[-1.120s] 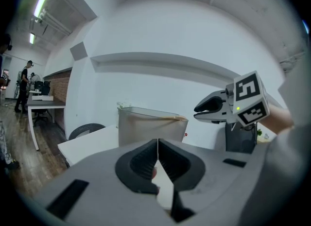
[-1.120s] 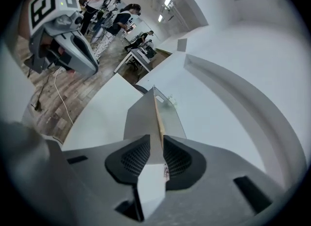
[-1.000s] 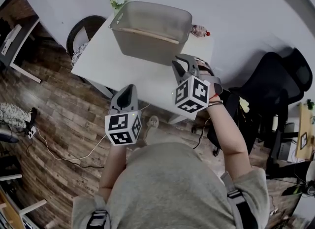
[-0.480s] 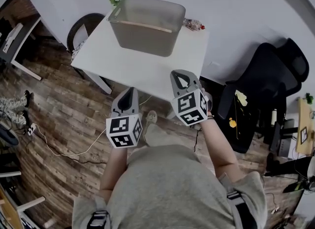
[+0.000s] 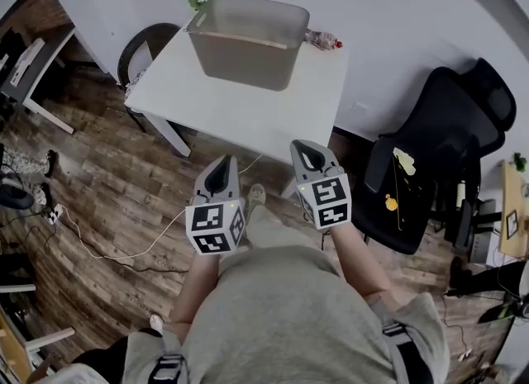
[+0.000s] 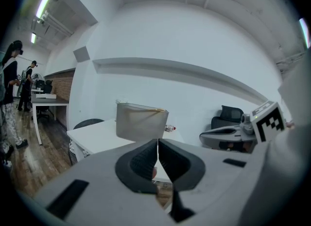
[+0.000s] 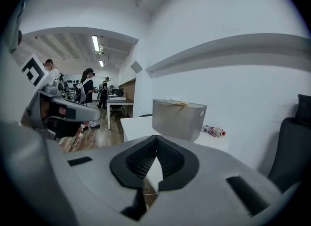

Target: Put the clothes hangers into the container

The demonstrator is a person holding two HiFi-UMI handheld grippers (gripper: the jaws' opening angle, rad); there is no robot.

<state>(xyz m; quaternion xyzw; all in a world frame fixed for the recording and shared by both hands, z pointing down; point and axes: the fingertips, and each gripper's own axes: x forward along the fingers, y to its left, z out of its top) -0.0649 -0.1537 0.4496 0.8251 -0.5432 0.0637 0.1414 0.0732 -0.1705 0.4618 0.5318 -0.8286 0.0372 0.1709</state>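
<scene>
While both grippers hang in front of the person, off the near edge of the counter [image 5: 248,122], neither one has anything in it: the left gripper [image 5: 223,163] has its fingers pressed together with nothing between them, and the right gripper [image 5: 307,153] is closed and empty in the same way. The grey container [image 5: 244,67] stands at the far edge of the counter, and a pale wooden bar [image 5: 240,39], most likely a clothes hanger, lies inside it near the rim, so one hanger at least appears to be stowed. The step in hand looks like the gap between placements. The next move would call for finding another hanger, opening the fingers and closing them on it. No free hanger can be made out anywhere. Some small yellowish items sit on the black office chair [image 5: 446,126] beside the counter's right edge, but they are too small to name. A bottle [image 5: 322,40] lies at the far right corner, and the container's floor is hidden behind its clouded wall.
</scene>
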